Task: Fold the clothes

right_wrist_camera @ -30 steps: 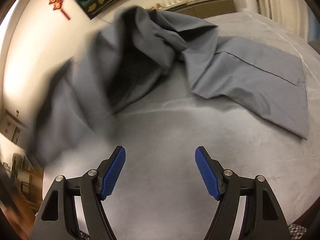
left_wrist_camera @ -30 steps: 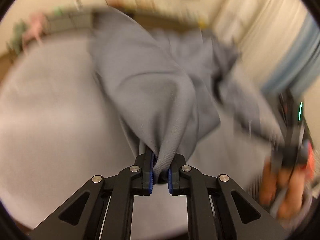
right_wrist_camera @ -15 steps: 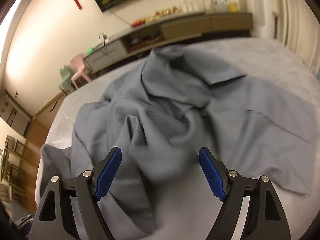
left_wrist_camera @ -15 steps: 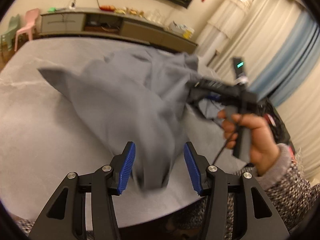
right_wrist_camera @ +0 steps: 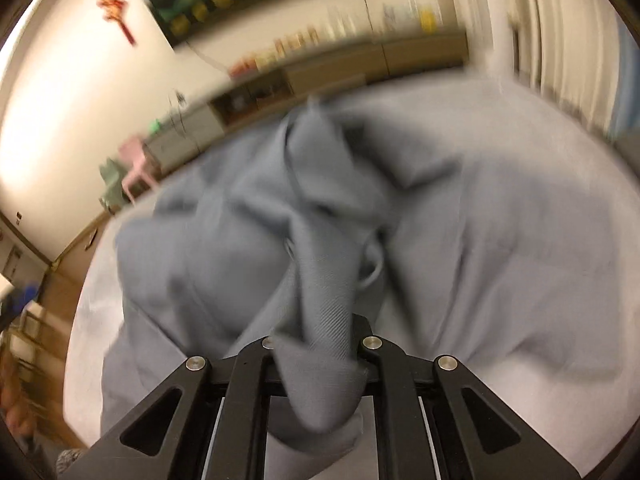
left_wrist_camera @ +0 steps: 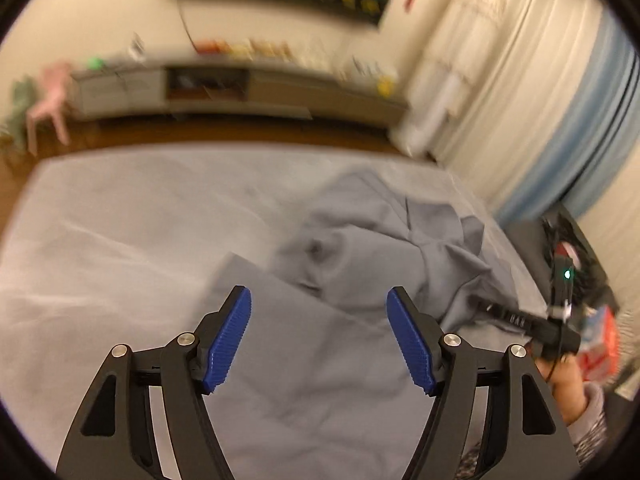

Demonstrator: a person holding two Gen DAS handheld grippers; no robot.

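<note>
The grey garment [left_wrist_camera: 384, 264] lies crumpled in a heap on the grey worktop [left_wrist_camera: 120, 216], toward 2 o'clock from the left gripper [left_wrist_camera: 318, 344], with a flatter panel spreading under that gripper at 6 o'clock. It looks gathered for re-gripping rather than laid out for a fold. The left gripper's blue fingers [left_wrist_camera: 230, 340] stand wide apart, holding nothing and hovering above the cloth. The right gripper [right_wrist_camera: 316, 354] has its fingers clamped on a bunched fold of the garment, which rises to 12 o'clock, probably to lift and spread it.
</note>
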